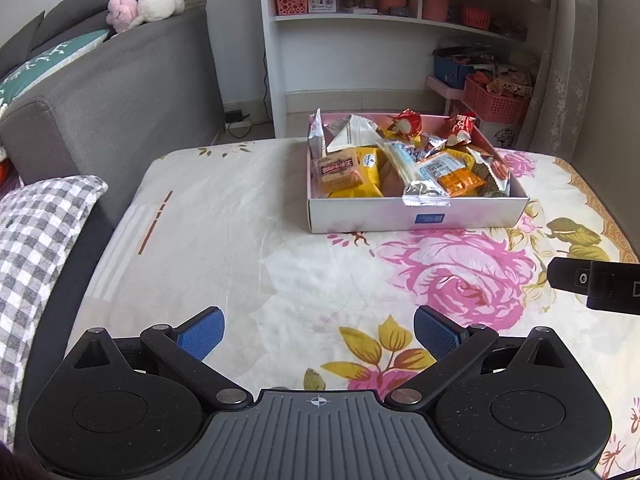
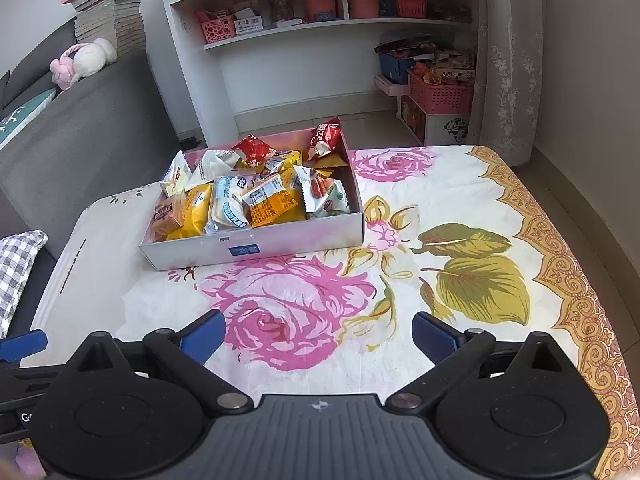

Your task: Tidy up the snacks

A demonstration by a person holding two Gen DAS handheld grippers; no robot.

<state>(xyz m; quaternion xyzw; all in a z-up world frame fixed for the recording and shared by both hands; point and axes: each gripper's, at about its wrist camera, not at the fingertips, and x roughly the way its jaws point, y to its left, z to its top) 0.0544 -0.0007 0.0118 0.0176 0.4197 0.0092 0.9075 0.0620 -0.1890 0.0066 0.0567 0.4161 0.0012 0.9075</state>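
Observation:
A shallow white cardboard box (image 1: 376, 216) (image 2: 280, 244) stands on the flowered tablecloth, full of snack packets: yellow packets (image 1: 362, 176) (image 2: 192, 212), an orange one (image 2: 272, 208), red ones (image 1: 408, 122) (image 2: 326, 136) at the back and white ones (image 2: 228, 204). My left gripper (image 1: 318, 332) is open and empty, low over the cloth well in front of the box. My right gripper (image 2: 318, 334) is open and empty too, in front of the box and to its right. The right gripper's body shows at the right edge of the left wrist view (image 1: 592, 282).
The table (image 2: 500, 208) is covered by a cloth with pink roses. A grey sofa (image 1: 120, 92) with a checked cushion (image 1: 36, 240) stands to the left. A white shelf unit (image 1: 360, 40) and pink baskets (image 2: 440, 92) are behind the table.

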